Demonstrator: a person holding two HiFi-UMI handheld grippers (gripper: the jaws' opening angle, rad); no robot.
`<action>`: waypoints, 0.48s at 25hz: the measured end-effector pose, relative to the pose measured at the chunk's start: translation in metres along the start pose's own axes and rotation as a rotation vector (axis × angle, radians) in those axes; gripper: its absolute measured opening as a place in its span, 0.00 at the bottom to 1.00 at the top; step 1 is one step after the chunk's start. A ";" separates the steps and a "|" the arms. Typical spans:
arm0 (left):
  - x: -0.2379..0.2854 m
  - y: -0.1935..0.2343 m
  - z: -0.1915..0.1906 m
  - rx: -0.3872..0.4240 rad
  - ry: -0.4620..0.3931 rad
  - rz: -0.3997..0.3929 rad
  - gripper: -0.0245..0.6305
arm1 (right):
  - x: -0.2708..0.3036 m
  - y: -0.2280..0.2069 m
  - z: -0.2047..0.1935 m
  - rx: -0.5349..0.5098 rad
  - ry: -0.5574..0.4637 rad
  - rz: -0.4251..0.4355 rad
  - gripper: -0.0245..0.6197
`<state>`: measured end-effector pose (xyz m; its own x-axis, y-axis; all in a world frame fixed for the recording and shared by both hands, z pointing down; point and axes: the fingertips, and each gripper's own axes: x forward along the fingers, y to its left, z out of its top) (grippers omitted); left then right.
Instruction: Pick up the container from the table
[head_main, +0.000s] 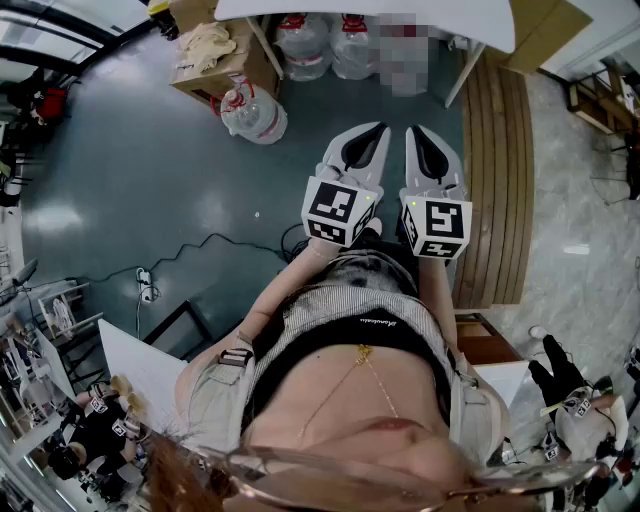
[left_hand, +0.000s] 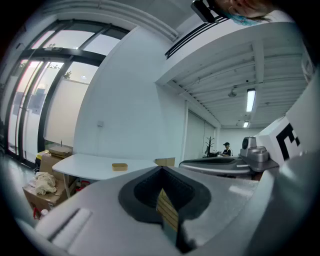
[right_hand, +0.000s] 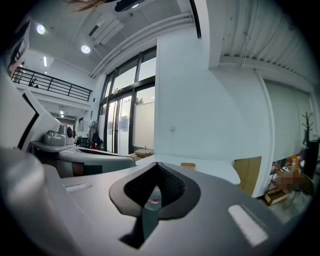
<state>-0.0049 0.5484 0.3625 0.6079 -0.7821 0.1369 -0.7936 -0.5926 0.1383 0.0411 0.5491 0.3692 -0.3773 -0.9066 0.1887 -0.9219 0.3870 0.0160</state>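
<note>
beyond both pairs of jaws, well apart from them, tan container (left_hand: 119, 166) resting on white tabletop (left_hand: 85, 167); left gripper (left_hand: 161, 170) and right gripper (right_hand: 157, 165) jaws together, both empty

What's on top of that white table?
One small tan container sits on the white table. The left gripper covers the table's right end, so anything there is hidden.

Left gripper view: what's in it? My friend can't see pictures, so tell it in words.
The left gripper has its grey jaws shut and empty, pointing across a bright room at a white table with a small tan container on it. The right gripper is alongside at the right; cardboard boxes sit by tall windows at the left.
</note>
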 end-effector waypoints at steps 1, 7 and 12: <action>0.002 -0.001 0.001 0.002 0.001 0.000 0.04 | 0.000 -0.002 0.000 -0.001 -0.001 0.008 0.08; 0.011 -0.014 0.000 -0.009 -0.004 -0.004 0.04 | -0.001 -0.010 -0.003 0.003 0.001 0.045 0.08; 0.010 -0.014 -0.005 -0.021 0.006 0.015 0.04 | 0.001 -0.005 -0.007 -0.004 0.002 0.099 0.08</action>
<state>0.0122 0.5495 0.3674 0.5962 -0.7897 0.1447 -0.8019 -0.5766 0.1568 0.0459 0.5468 0.3759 -0.4668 -0.8635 0.1911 -0.8796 0.4757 0.0007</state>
